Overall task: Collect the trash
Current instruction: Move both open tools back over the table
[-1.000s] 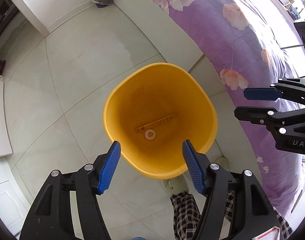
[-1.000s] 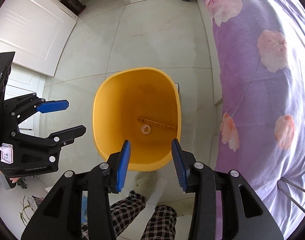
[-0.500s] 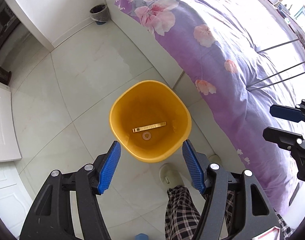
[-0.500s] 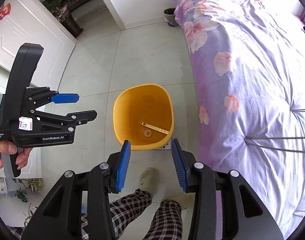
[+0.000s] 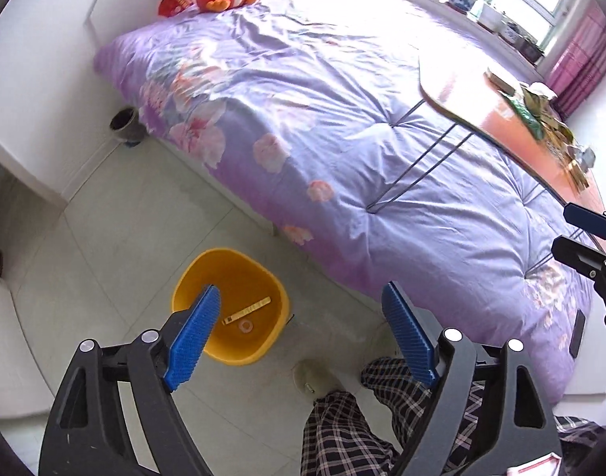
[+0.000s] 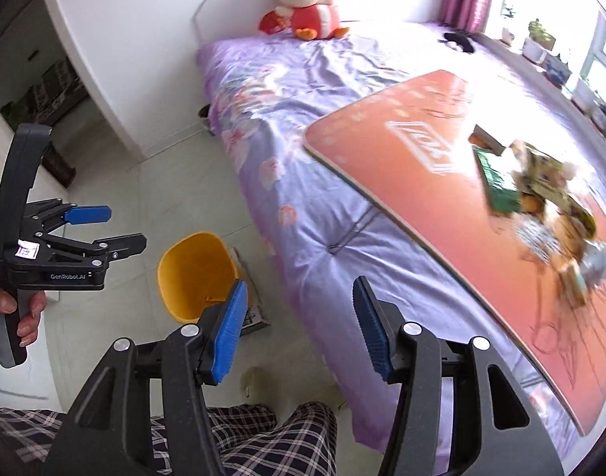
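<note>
Trash (image 6: 541, 194), a blurred heap of wrappers and small boxes, is lying on the far right part of an orange surface (image 6: 402, 146) that is standing on thin legs on the purple flowered bed (image 6: 303, 79). I am holding my right claw (image 6: 299, 329) out over the near edge of the bed, its blue pads spread wide apart and gripping nothing. My left claw (image 5: 299, 337) is hanging over the pale tiled floor, also spread wide and holding nothing. Below it, on the floor just beside the bed, a yellow bin (image 5: 231, 309) is standing upright with a flat yellow strip (image 5: 247, 310) and a small pale ring (image 5: 246, 325) lying in its bottom. A stuffed toy (image 6: 306, 4) is sitting at the far end of the bed. My plaid trouser legs (image 5: 342, 428) are showing at the near edge.
</note>
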